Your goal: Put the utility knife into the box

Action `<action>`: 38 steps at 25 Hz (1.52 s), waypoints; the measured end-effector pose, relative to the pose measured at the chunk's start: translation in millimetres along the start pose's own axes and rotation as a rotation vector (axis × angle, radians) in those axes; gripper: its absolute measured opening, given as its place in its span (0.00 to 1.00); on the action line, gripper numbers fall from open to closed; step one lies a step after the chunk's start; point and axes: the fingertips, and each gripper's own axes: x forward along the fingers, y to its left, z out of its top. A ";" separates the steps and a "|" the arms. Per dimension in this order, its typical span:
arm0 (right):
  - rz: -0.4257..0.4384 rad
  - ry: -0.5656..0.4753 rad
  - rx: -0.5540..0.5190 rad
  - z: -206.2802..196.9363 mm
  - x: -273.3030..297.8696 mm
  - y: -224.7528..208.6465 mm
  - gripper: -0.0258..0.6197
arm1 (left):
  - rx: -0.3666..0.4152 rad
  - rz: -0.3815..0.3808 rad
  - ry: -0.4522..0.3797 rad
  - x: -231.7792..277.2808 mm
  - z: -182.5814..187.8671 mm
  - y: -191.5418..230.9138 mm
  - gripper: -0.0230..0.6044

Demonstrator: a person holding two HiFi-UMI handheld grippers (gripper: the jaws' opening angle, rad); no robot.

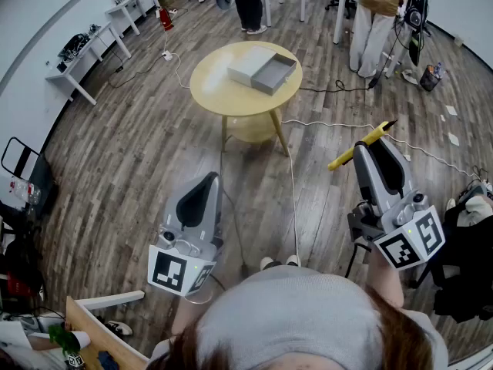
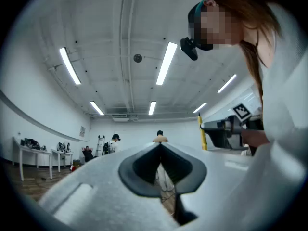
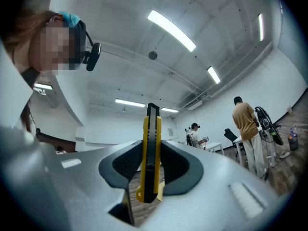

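Utility knife [image 3: 150, 129] tight in right claw [image 3: 151, 150]

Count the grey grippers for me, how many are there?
2. The left grey gripper is at lower left of the head view, shut and empty; the right grey gripper, at right, holds a yellow utility knife.

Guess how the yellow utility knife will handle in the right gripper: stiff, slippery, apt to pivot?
Probably stiff: the utility knife shows as a straight hard bar, no sag. Could pivot: the right gripper pinches only its middle, both ends sticking out. Looks slim and flat, so likely light and unlikely to roll in the box.
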 end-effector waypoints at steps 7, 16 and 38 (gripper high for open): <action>0.007 0.014 -0.003 -4.5 -1.3 2.5 0.23 | -0.006 0.008 0.010 -0.9 -5.0 -2.8 0.04; 0.003 0.020 -0.028 -4.2 -2.6 0.3 0.23 | -0.001 0.000 0.007 4.3 -2.3 -6.8 0.04; 0.054 0.039 0.017 -7.5 -12.8 -30.9 0.23 | -0.029 0.071 0.043 10.3 -27.9 -35.1 0.04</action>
